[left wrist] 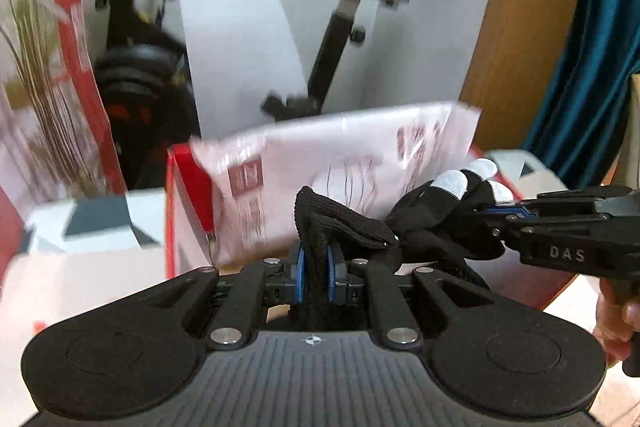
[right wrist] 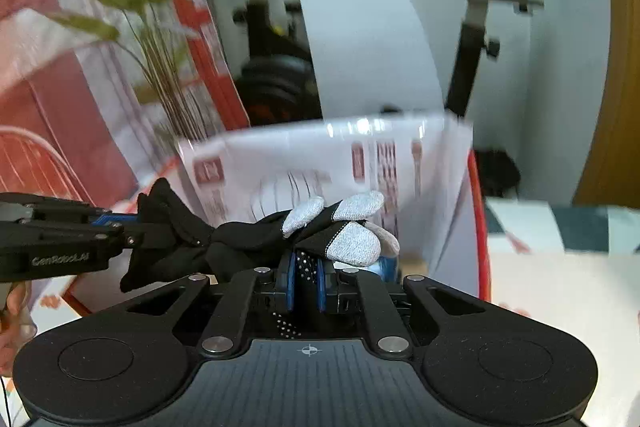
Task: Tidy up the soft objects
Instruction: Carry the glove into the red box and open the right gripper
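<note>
A black glove (left wrist: 424,223) with grey fingertips hangs stretched between both grippers, above a red-rimmed box (left wrist: 180,211). My left gripper (left wrist: 318,267) is shut on the glove's knit cuff end. My right gripper (right wrist: 306,285) is shut on the glove's finger end (right wrist: 344,231). In the left wrist view the right gripper (left wrist: 508,213) comes in from the right. In the right wrist view the left gripper (right wrist: 120,223) comes in from the left, pinching the cuff. A white plastic bag (right wrist: 320,171) with red print stands in the box behind the glove.
An exercise bike (left wrist: 344,39) stands behind the box against a white wall. A plant (right wrist: 136,11) and red-and-white packaging (left wrist: 72,27) are at the left. A wooden panel (left wrist: 520,27) and blue curtain (left wrist: 592,67) are at the right. A patterned cloth (right wrist: 560,227) covers the surface.
</note>
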